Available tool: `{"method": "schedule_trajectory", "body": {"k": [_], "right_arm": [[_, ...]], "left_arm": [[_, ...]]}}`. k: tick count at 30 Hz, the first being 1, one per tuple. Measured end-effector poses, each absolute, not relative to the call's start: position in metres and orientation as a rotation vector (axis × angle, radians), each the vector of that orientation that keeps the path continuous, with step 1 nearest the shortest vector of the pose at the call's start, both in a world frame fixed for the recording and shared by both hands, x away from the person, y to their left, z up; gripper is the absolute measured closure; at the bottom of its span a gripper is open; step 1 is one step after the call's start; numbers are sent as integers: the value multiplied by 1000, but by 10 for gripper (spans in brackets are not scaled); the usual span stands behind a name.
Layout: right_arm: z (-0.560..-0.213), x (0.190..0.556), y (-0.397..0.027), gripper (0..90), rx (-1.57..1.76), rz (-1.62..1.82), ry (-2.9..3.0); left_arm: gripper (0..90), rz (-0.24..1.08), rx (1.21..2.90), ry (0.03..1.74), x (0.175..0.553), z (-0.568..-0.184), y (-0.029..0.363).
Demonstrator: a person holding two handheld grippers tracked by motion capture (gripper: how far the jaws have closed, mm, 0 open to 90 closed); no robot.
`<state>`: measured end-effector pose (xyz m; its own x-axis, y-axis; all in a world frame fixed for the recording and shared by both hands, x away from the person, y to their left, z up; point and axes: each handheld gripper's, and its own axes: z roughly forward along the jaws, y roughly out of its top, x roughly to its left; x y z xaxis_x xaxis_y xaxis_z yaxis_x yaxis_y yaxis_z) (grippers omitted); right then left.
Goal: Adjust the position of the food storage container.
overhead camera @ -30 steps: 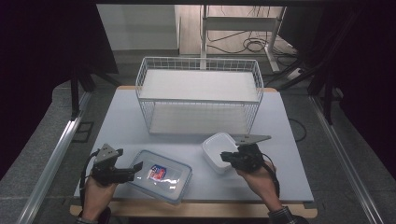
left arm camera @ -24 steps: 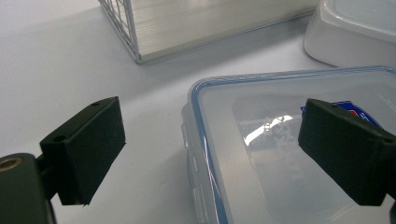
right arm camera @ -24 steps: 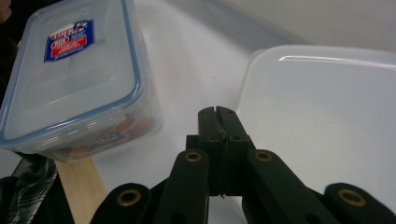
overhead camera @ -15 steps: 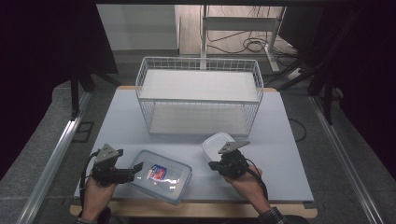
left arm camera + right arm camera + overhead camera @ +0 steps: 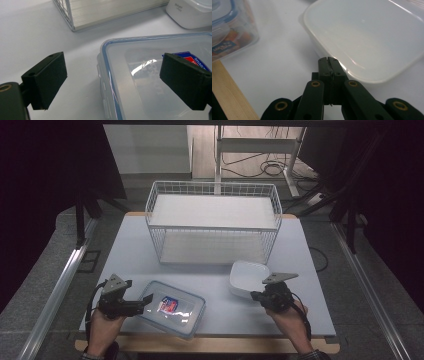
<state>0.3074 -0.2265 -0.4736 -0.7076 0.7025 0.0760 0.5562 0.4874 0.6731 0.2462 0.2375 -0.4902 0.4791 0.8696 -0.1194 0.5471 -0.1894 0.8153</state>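
Observation:
A clear lidded container (image 5: 172,307) with a blue seal and a red-blue label lies at the table's front left. My left gripper (image 5: 142,302) points at its left end. In the left gripper view the gripper (image 5: 112,82) stands open, one pad (image 5: 185,82) over the container's (image 5: 150,75) lid and the other (image 5: 45,80) over bare table. A white dish (image 5: 248,277) sits at the front right. My right gripper (image 5: 254,295) is just in front of it. In the right gripper view the gripper (image 5: 328,60) is shut with nothing between the jaws, tips at the dish's (image 5: 372,37) near rim.
A white wire basket (image 5: 155,235) stands empty at the middle back of the table (image 5: 310,270); its corner (image 5: 70,15) and the dish (image 5: 190,12) lie beyond the left gripper. The container (image 5: 227,32) and the table's wooden front edge (image 5: 229,92) lie left of the right gripper.
My right gripper swung left along the dish's front, then came back to the right. The dish now lies slightly farther right. The left gripper and the container stayed put.

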Motion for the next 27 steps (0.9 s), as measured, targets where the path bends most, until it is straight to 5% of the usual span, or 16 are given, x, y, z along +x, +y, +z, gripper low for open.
{"method": "schedule_trajectory", "body": {"k": [12,27], "right_arm": [[-454,341,-181,884,1004,1124,2526],[-473,387,-141,897,1018,1013,2581]], "left_arm": [[72,469,1860,1196,246,-490,241],[73,470,1865,1201,247,-491,242]]}}
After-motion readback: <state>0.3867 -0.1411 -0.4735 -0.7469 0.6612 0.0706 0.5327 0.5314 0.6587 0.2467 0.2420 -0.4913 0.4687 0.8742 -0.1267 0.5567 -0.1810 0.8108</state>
